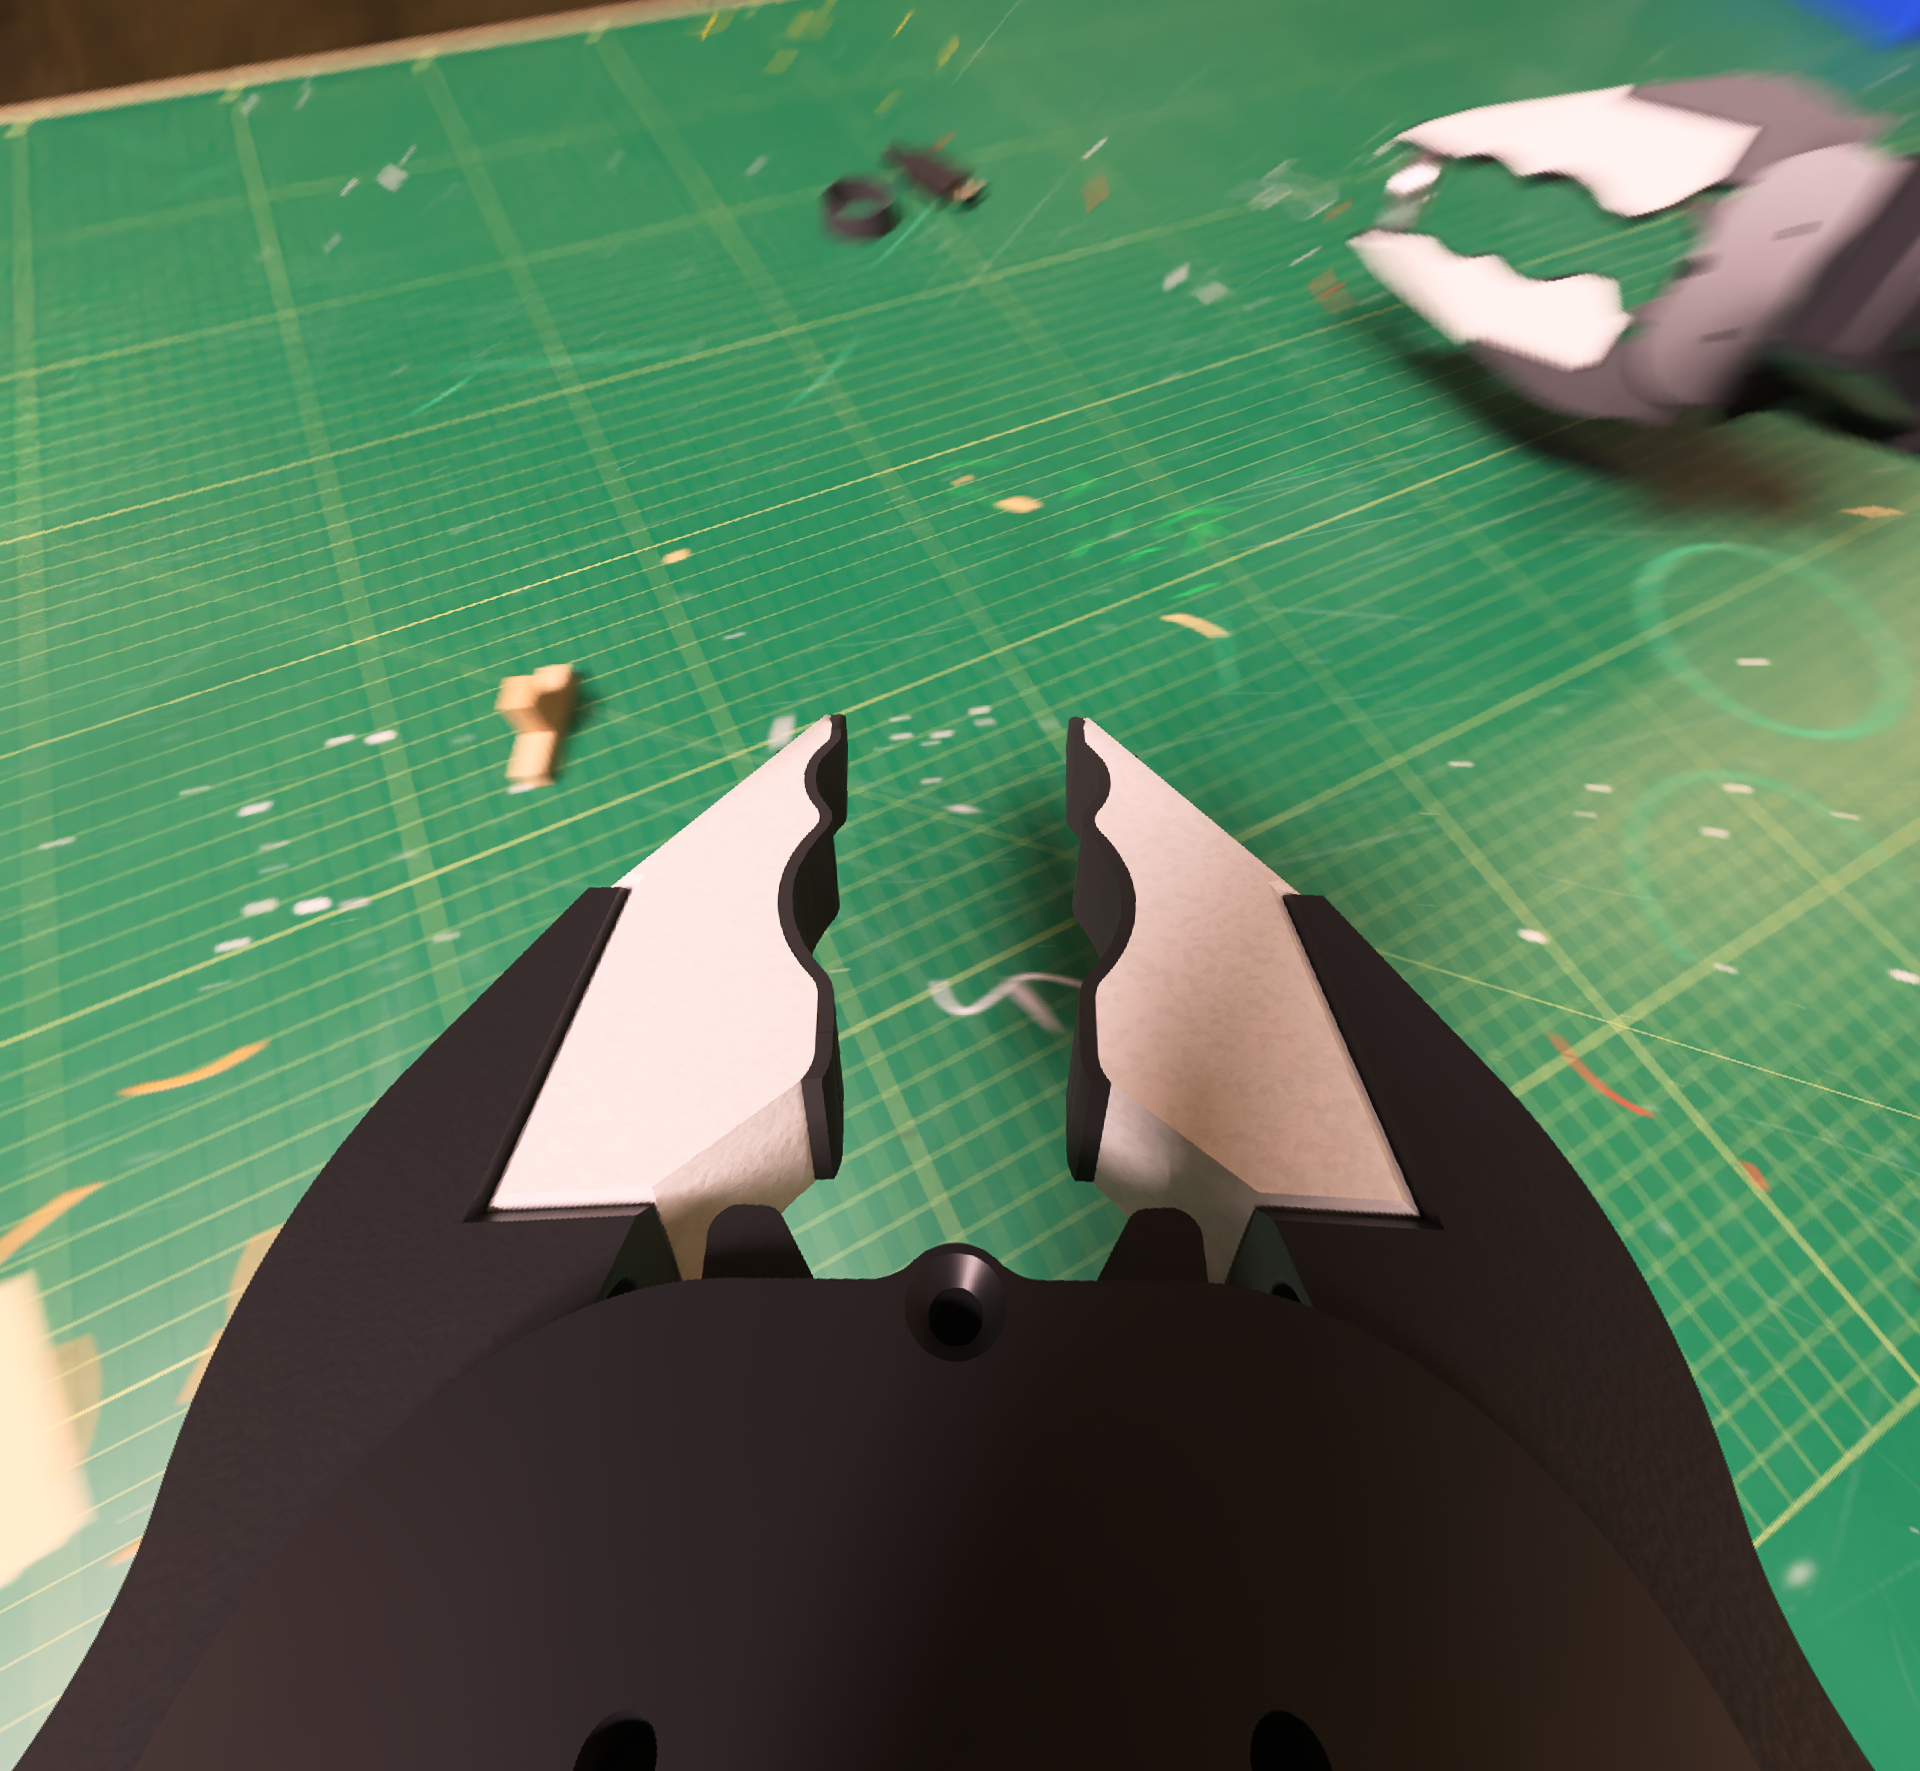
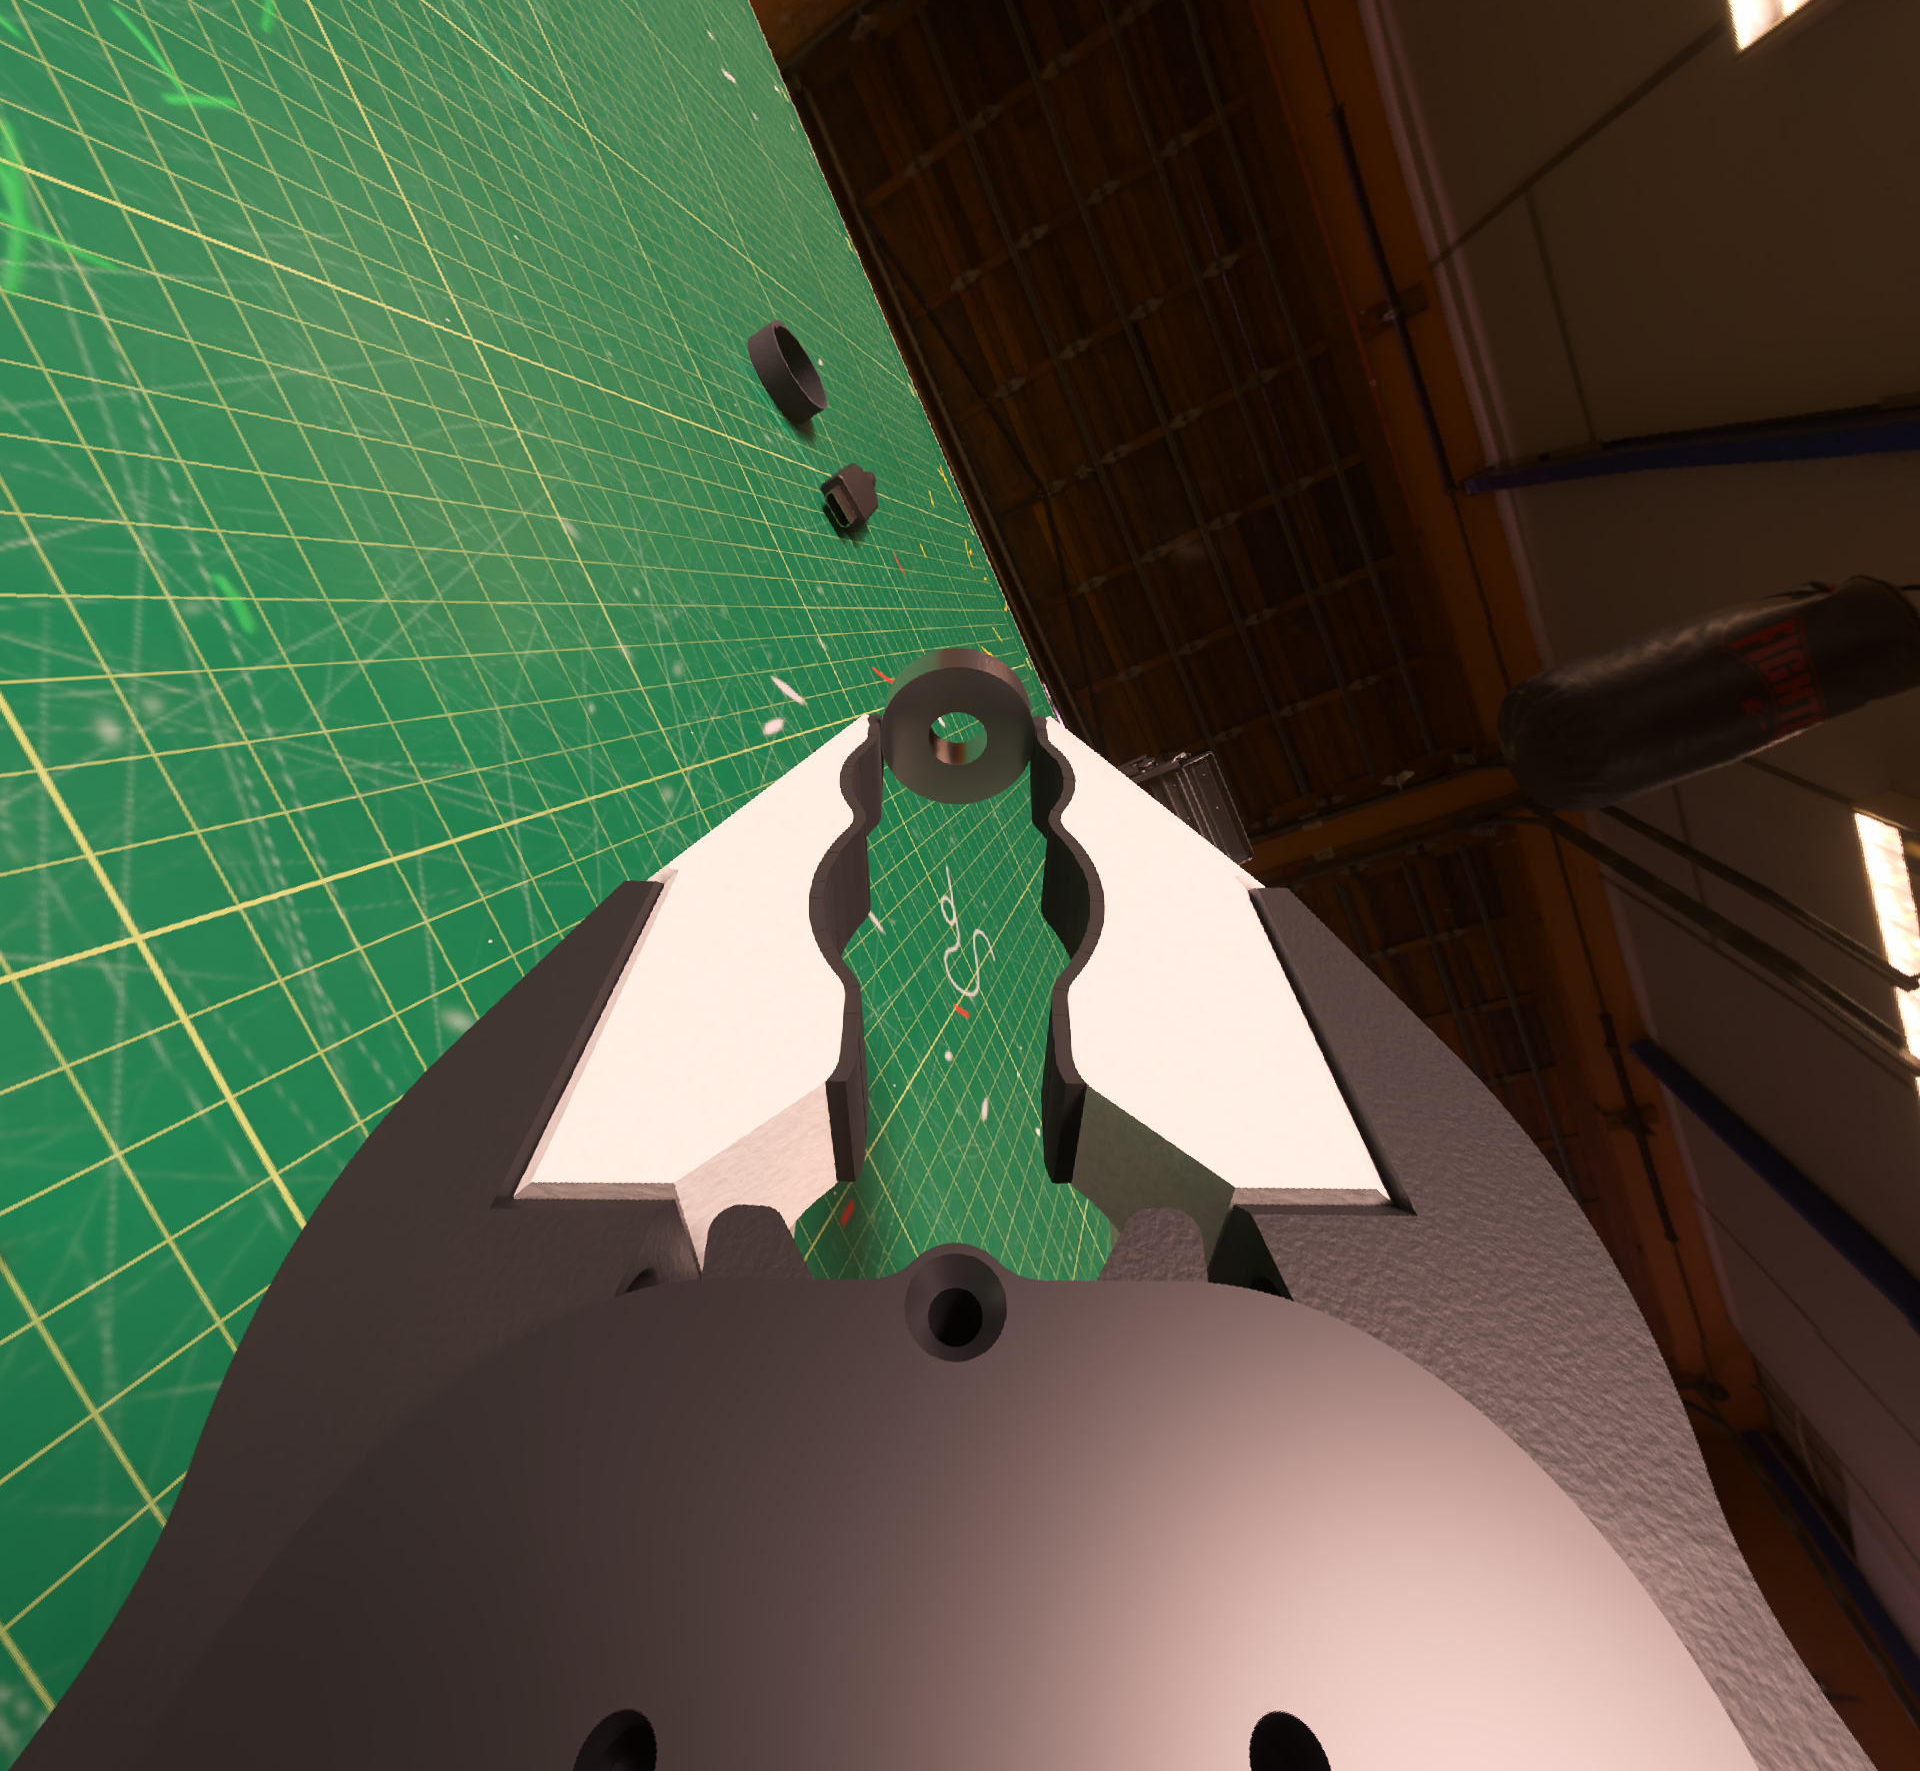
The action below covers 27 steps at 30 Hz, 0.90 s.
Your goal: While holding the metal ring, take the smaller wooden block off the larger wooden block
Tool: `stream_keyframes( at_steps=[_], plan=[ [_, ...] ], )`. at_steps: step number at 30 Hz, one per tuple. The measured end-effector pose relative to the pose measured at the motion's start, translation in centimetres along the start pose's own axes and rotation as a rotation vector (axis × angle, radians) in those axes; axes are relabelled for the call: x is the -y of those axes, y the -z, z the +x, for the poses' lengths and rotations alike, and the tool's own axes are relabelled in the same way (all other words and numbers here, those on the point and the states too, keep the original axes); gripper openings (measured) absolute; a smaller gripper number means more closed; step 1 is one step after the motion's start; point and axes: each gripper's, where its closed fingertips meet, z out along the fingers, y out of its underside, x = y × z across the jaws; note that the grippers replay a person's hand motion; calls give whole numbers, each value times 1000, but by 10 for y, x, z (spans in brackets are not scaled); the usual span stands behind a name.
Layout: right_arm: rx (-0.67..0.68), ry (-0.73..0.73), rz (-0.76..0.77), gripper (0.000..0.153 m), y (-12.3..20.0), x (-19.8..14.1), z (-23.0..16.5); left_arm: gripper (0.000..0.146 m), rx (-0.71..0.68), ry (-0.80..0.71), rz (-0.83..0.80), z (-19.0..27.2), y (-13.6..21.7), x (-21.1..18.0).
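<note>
The metal ring (image 2: 957, 736) is pinched edge-on between the tips of the right tongs (image 2: 956, 734), its bore facing the camera; these tongs are clenched on it and held clear of the table (image 2: 312, 474). In the left wrist view the right tongs (image 1: 1392, 215) appear far right, blurred, and the ring itself cannot be made out there.

The wooden blocks (image 1: 537, 719) lie on the table ahead and to the left of the left tongs (image 1: 956, 734), well apart from them. They are two pale pieces touching; which is the smaller and how one sits on the other is too blurred to tell. The left tongs are released, jaws spread, nothing between them.

Procedure for the step in hand, as judged from this layout:
- Swing the left tongs leftward until the blocks are centred between the fingers.
- Descend onto the upper, smaller piece only; keep the fingertips clear of the lower piece.
- Close, then lift straight away from the larger block to avoid dragging it.
- Keep the right tongs clenched and steady throughout; the tip-only grip on the ring looks marginal.

A dark band (image 1: 860, 207) and a small dark connector (image 1: 938, 173) lie farther off; ignore them.
</note>
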Motion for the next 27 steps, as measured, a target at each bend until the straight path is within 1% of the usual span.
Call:
stream_keyframes(
  at_steps=[2, 4, 8, 10, 13, 17, 21, 23, 24, 26, 27],
  plan=[
    [9, -4, 5, 28, 1, 1, -1, 42, 83, -6, -155, -35, -7, 10],
    [16, -14, 5, 28, 1, 0, -1, 42, 151, -16, -293, -67, -22, 14],
    [25, -28, 9, 28, 2, -1, -1, 49, 236, -91, -633, -113, -56, 2],
    [27, -35, 11, 28, 4, -1, 0, 49, 258, -99, -733, -126, -70, -3],
    [33, -50, 19, 28, 7, 0, 0, 48, 265, -102, -823, -135, -81, -11],
    [43, -60, 23, 28, 7, 0, -1, 49, 243, -99, -924, -134, -86, -31],
    [54, -56, 24, 28, 6, 0, -3, 47, 261, -87, -954, -138, -90, -41],
    [55, -53, 24, 28, 6, 0, -3, 45, 235, -84, -968, -136, -92, -46],
    [56, -53, 23, 28, 6, 0, -3, 38, 223, -86, -963, -135, -93, -47],
    [56, -54, 21, 28, 5, 0, -3, 14, 244, -119, -963, -139, -90, -48],
    [56, -56, 21, 28, 5, 0, -3, 7, 248, -137, -955, -140, -89, -48]
  ],
)
